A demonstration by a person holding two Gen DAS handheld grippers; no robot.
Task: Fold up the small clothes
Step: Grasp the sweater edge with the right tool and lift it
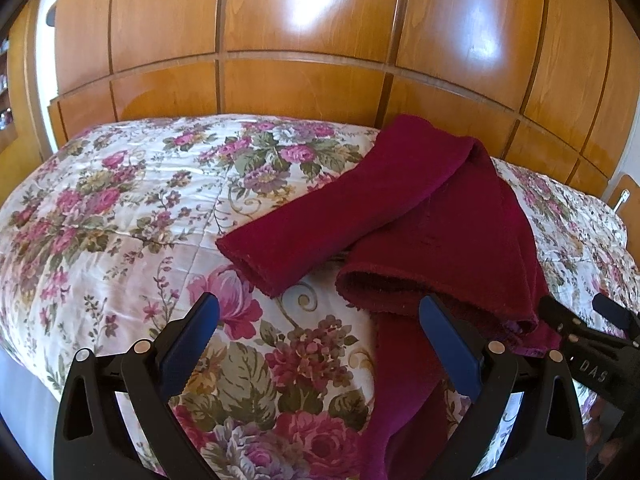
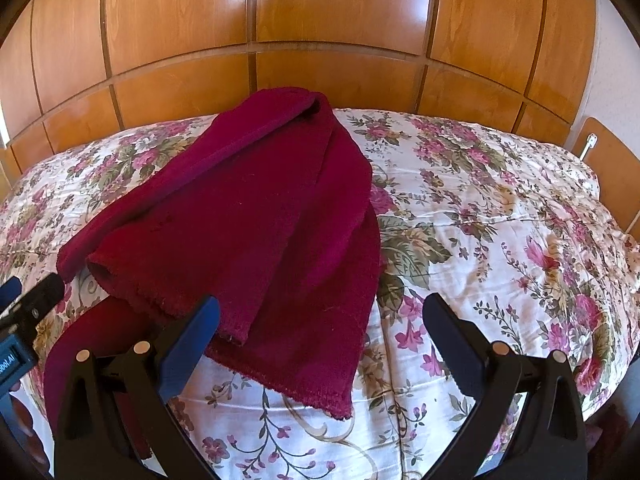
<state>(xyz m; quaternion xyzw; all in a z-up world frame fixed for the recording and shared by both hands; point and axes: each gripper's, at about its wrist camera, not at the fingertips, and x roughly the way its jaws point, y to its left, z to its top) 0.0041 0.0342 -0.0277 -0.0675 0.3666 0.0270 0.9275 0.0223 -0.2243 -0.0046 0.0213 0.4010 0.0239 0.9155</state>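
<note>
One dark red garment point(image 2: 256, 216), one floral bedspread point(image 2: 500, 220), two grippers point(image 1: 320, 320).

Both cameras sit low and close over the bed point(image 1: 120, 220), facing forward along their fingers toward the wooden wall point(image 1: 312, 40). The left view has the red garment point(image 1: 420, 208) ahead of its right finger point(image 1: 448, 340); the right view has it ahead of its left finger point(image 2: 192, 336). Both views share it.
</note>
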